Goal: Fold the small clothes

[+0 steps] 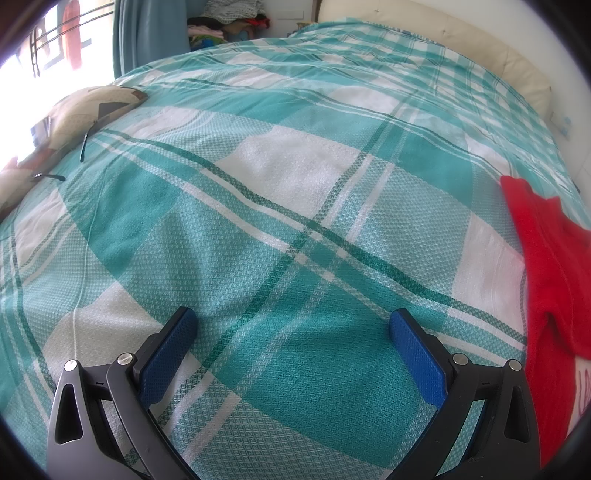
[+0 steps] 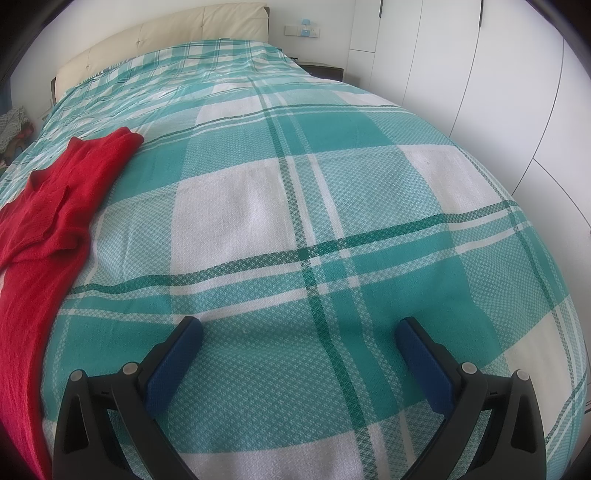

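Note:
A red knitted garment (image 1: 550,273) lies spread on the bed at the right edge of the left wrist view. The same red garment (image 2: 48,206) lies at the left edge of the right wrist view, with a sleeve reaching toward the headboard. My left gripper (image 1: 291,325) is open and empty above the bedspread, left of the garment. My right gripper (image 2: 299,332) is open and empty above the bedspread, right of the garment. Neither gripper touches the garment.
The bed is covered by a teal and white checked bedspread (image 1: 295,184). A patterned cushion (image 1: 85,110) lies at its left edge by a window. A cream headboard (image 2: 166,33) is at the far end. White wardrobe doors (image 2: 498,74) stand to the right.

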